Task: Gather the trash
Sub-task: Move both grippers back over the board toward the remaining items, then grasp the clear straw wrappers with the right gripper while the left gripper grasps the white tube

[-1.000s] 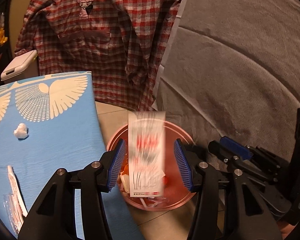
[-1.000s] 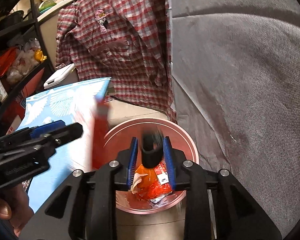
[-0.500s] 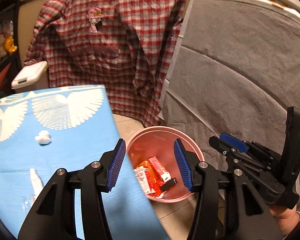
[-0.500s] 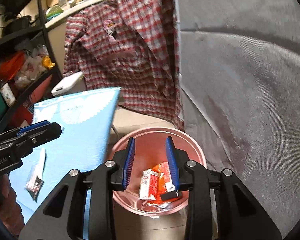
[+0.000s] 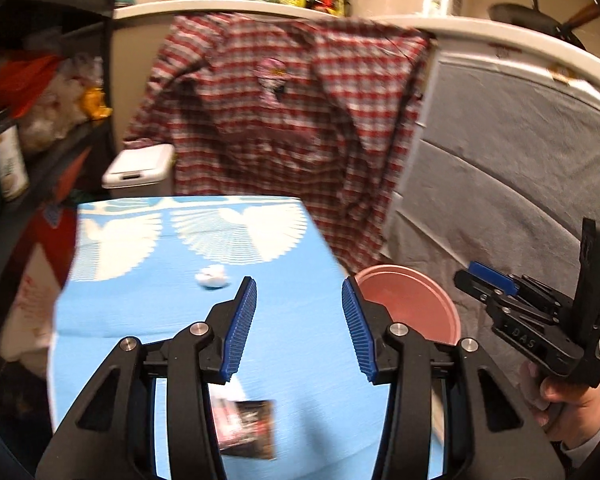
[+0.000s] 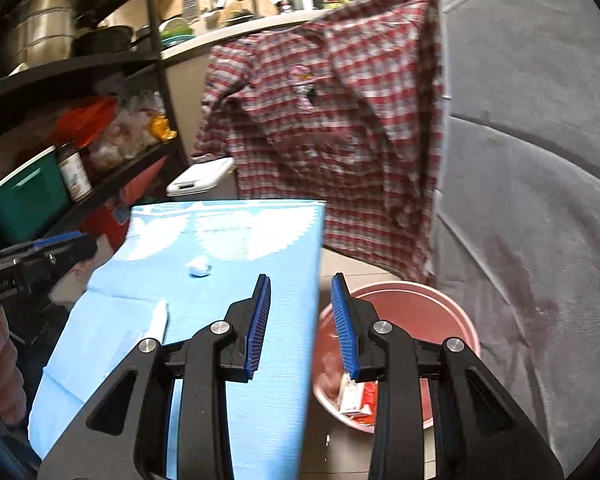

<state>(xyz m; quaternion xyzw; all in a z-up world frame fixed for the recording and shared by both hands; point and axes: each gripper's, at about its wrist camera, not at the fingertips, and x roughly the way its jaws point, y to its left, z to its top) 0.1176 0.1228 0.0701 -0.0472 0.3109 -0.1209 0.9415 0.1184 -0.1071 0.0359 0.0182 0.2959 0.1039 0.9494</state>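
The remaining trash lies on the blue bench (image 5: 148,320) beside the pink bin (image 5: 416,300): a white paper wad (image 5: 213,278) far from the bin's side, a dark wrapper (image 5: 246,428) nearer, and a white packet (image 6: 158,318). The next pick is probably the wrapper, and it looks flat and thin, so come in low and pinch an edge. The left gripper (image 5: 299,320) is empty, its jaws closing. The right gripper (image 6: 302,322) is part open, empty, above the bench edge next to the bin

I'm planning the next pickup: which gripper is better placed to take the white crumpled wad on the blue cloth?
Probably the left gripper: its empty, closing jaws point at the white wad. The right gripper straddles the cloth's edge by the pink bin.
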